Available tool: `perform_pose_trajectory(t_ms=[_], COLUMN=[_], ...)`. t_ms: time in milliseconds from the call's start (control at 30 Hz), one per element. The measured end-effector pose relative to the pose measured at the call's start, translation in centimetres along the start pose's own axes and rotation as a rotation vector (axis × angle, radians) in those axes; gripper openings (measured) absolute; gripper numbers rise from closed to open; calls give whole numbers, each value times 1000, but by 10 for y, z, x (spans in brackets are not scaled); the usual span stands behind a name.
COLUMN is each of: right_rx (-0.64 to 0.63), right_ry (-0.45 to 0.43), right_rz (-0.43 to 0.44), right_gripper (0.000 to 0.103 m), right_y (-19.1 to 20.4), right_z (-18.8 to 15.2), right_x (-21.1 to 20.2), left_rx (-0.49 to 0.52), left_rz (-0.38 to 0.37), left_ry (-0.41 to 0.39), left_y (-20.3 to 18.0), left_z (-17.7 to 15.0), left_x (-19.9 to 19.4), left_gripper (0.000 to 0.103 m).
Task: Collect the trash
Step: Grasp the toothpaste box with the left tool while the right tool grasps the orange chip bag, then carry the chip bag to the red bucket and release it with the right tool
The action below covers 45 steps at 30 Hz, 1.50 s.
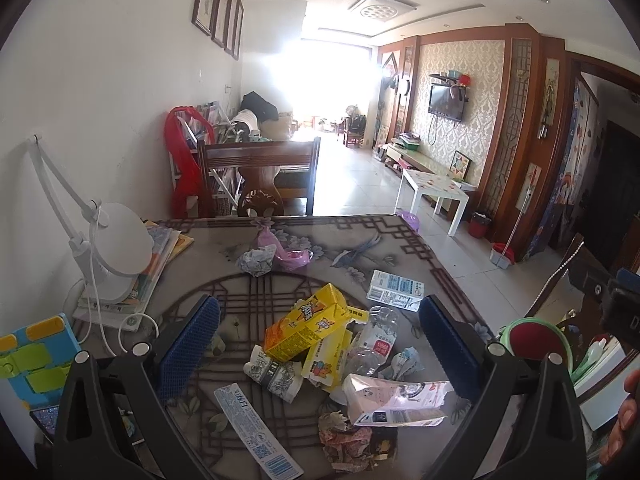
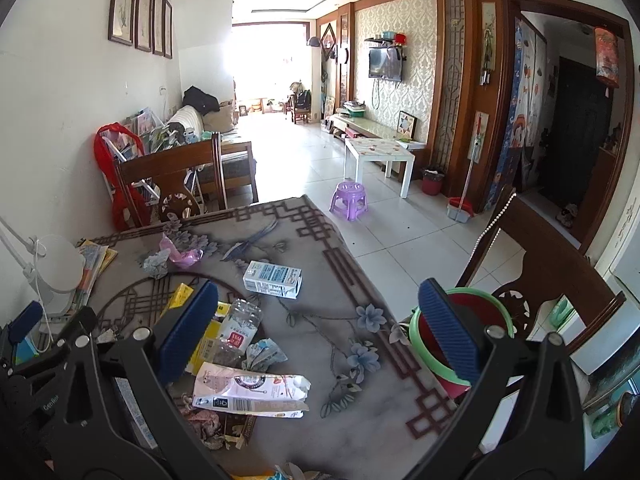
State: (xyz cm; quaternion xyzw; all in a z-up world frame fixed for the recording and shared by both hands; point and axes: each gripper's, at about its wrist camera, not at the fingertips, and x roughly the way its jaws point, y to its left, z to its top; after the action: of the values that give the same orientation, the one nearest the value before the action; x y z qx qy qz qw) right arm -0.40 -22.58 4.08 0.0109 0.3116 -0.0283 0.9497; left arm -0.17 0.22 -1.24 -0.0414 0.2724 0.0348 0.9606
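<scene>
Trash lies heaped on the patterned table: a yellow carton, a crushed clear bottle, a pink-white milk carton, a paper cup, a blue-white carton and crumpled paper. My left gripper is open above the heap, holding nothing. My right gripper is open and empty over the table's right part, with the pink-white carton, the bottle and the blue-white carton in its view. A green-rimmed red bin stands off the table's right edge, behind the right finger.
A white desk lamp and stacked books sit at the table's left. A pink bag lies at the far side. Wooden chairs stand beyond the far edge and at the right. A purple stool is on the tiled floor.
</scene>
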Motion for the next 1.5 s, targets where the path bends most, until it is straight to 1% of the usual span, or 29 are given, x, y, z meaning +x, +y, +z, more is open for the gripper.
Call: perform_pose_trajectory(t_ms=[67,133,200,300,367,433,500,600,633,667,700,767,900,967,1067,1100,1133,1200,1233,1333,1433,1500], right_rx=[-40,-76,-109,-105,-93,-93,-96,-77,-65,-55,-46,-42,-26,-23,-28,-30,-27,-11,-7,-28,-31,-28], right_ry=[90,204,321,488,588,655,703,775,787,794,797,785,726,692,629,609,587,548,525,451,385,344], right_rz=[43,116,189,286,334,377,390,392,399,407,417,428,425,416,397,391,386,382,376,341,312,290], right_gripper=[99,99,99,99,99,99,99,98,90,76,72,70,67,65,65,65,65,65,65,65,65,65], right_y=[5,12,20,30,38,47,55,59,59,60,60,60,58,56,50,45,44,33,30,24,13,5], right_z=[-21,-49,-81,-125,-151,-173,-190,-208,-212,-216,-220,-220,-211,-202,-186,-177,-172,-157,-151,-133,-118,-105], right_x=[15,32,48,70,83,91,97,105,106,108,109,107,104,98,88,87,84,80,76,67,58,53], left_rx=[12,6,-14,-30,-35,-36,-44,-112,-144,-178,-202,-215,-211,-235,-267,-272,-273,-275,-265,-173,-94,-57], left_rz=[31,24,31,29,26,19,26,70,80,85,84,86,97,93,73,81,87,99,109,138,115,106], left_ry=[26,71,119,170,199,234,278,393,437,477,502,546,603,634,656,655,651,627,598,477,377,325], left_y=[7,17,28,39,44,49,54,67,72,76,78,78,77,77,78,78,78,79,80,66,46,33], left_z=[-3,-10,-16,-27,-34,-42,-54,-79,-88,-98,-105,-120,-141,-148,-151,-151,-150,-146,-145,-121,-94,-77], left_x=[8,18,27,39,45,53,63,84,91,97,100,108,126,136,143,143,141,135,131,103,80,69], left_gripper=[95,95,95,95,95,95,95,95,95,95,95,94,86,77,53,45,35,34,34,34,34,34])
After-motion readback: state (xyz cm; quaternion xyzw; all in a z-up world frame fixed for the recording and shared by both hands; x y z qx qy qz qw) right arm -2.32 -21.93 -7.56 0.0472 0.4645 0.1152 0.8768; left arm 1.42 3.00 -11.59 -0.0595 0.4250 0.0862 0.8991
